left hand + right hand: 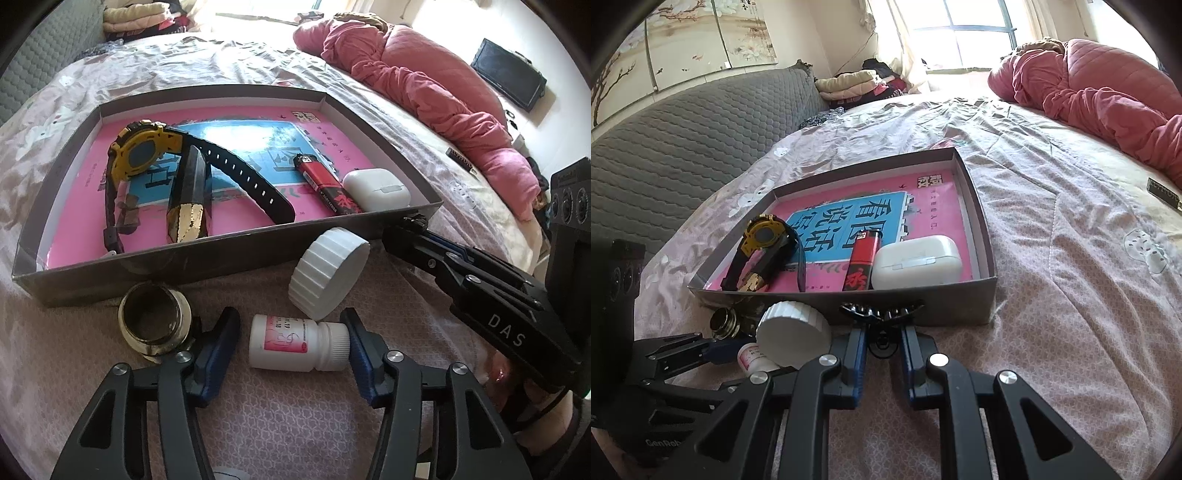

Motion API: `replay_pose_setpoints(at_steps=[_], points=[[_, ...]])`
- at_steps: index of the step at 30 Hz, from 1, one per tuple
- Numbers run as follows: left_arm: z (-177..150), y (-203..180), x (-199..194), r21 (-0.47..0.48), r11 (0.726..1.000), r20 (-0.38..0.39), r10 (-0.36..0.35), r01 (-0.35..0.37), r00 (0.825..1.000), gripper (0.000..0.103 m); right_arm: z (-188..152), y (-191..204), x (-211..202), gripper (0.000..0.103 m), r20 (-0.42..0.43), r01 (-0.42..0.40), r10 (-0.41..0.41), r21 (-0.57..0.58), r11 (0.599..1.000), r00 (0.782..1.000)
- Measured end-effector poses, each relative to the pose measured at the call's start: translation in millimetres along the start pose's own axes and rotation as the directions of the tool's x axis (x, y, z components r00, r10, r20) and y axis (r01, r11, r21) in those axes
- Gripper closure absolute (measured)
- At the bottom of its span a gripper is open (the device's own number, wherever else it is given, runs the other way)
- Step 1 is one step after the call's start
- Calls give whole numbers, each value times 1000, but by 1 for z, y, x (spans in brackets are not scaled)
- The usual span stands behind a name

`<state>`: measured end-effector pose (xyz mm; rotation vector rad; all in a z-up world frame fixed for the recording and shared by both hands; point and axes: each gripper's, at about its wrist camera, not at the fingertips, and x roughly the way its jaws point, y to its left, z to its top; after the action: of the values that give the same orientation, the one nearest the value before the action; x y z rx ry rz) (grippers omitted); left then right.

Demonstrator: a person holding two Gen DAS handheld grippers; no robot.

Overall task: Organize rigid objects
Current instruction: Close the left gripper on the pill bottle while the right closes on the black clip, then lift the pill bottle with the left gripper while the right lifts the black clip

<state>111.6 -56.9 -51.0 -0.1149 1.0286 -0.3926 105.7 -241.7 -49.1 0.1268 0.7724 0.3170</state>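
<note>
The small white plastic pill bottle (295, 345) lies on its side on the pink quilted bedspread (388, 295), just before the grey cardboard tray (207, 258); it looks light, stiff and smooth, likely to roll, so grip across body and cap. The left gripper (291, 341) brackets it half-open, one pad at the cap, the other apart. The right gripper (882, 341) is nearly closed on a black claw hair clip (879, 314) against the tray wall.

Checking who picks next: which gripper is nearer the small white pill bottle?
Left. The left gripper straddles the pill bottle; the right gripper sits off to its side, by the box wall.
</note>
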Motion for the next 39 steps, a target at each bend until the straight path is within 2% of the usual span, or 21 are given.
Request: replay_pose_setpoints(at_steps=[3, 15, 39], points=[[-1, -2, -3, 0, 1000, 3, -8, 8, 1000, 54, 0, 2, -1, 86, 2, 3, -3, -10, 1000, 1000], [-8, -6, -13, 4, 1000, 2, -13, 13, 1000, 54, -1, 7, -8, 86, 19, -3, 4, -32, 999, 1000], [-2, -11, -56, 2, 1000, 90, 3, -3, 996, 54, 1, 16, -30, 86, 69, -15, 20, -66, 998, 997]])
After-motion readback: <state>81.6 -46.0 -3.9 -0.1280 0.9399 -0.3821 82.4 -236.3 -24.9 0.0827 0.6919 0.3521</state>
